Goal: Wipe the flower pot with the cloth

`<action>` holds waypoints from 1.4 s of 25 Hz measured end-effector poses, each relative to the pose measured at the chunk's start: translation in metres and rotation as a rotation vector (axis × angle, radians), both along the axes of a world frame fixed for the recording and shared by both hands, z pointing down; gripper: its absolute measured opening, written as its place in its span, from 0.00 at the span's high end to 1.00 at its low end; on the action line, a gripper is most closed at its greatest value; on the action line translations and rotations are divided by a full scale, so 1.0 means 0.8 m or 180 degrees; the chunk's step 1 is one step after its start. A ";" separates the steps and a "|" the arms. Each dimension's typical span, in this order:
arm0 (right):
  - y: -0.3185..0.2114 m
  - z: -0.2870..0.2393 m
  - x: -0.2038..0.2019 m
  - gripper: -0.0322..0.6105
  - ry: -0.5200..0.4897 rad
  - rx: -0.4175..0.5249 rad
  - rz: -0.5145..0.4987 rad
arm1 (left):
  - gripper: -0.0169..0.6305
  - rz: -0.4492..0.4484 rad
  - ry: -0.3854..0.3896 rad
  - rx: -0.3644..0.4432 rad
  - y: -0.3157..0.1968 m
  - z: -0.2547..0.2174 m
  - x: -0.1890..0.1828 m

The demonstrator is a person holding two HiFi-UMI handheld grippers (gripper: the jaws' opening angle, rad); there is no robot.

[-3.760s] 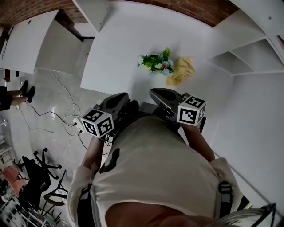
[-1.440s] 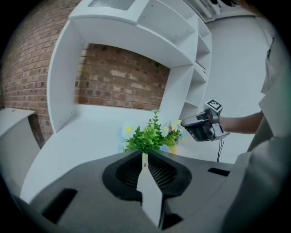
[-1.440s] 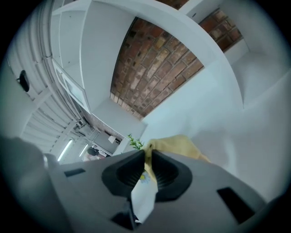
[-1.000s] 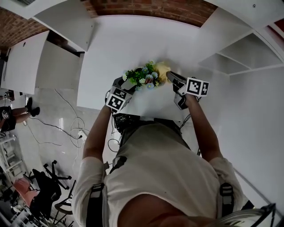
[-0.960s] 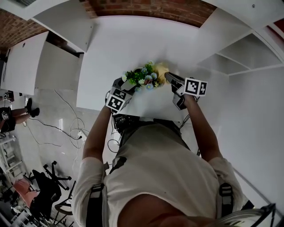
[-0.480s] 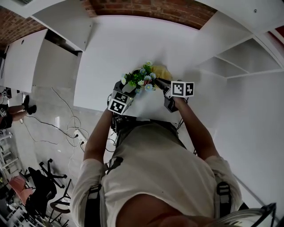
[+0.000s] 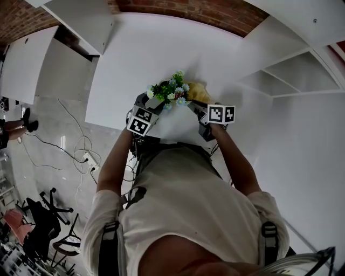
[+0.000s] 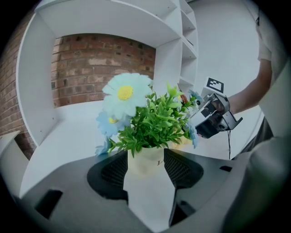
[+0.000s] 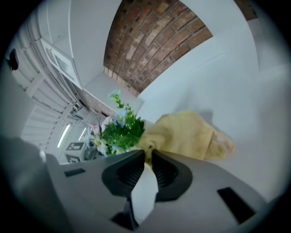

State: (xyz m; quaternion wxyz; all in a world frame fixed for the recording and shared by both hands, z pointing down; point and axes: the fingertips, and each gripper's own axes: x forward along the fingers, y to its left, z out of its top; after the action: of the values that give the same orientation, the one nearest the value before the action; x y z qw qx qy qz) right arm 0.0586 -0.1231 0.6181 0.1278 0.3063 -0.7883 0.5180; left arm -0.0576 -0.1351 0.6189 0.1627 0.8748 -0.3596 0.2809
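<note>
Soft, even light fills the scene, the cloth [image 9: 182, 136] throws a faint shadow on the white table [image 9: 254, 95], straight lines bow towards the edges, both gripper views darken to black corners, and the closest foreground blurs.

A brick wall [image 7: 178, 6] is curving along the top of the head view, above a white tabletop [image 7: 140, 48]. White shelving [image 7: 291, 81] is filling the upper right. At the left, a pale glossy floor [image 7: 48, 124] is carrying loose cables [image 7: 81, 144], and dark office chairs [image 7: 40, 226] are standing at the lower left.
</note>
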 end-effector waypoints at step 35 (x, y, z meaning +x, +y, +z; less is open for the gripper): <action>-0.002 -0.032 -0.005 0.85 -0.0423 0.0056 0.0362 | 0.56 0.0245 -0.0060 0.0110 0.004 -0.026 0.002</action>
State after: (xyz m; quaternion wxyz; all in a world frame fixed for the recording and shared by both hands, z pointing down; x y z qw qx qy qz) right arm 0.0549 -0.1248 0.5921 0.0428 0.3166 -0.7809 0.5368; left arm -0.0559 -0.1321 0.5978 0.1332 0.8880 -0.3320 0.2890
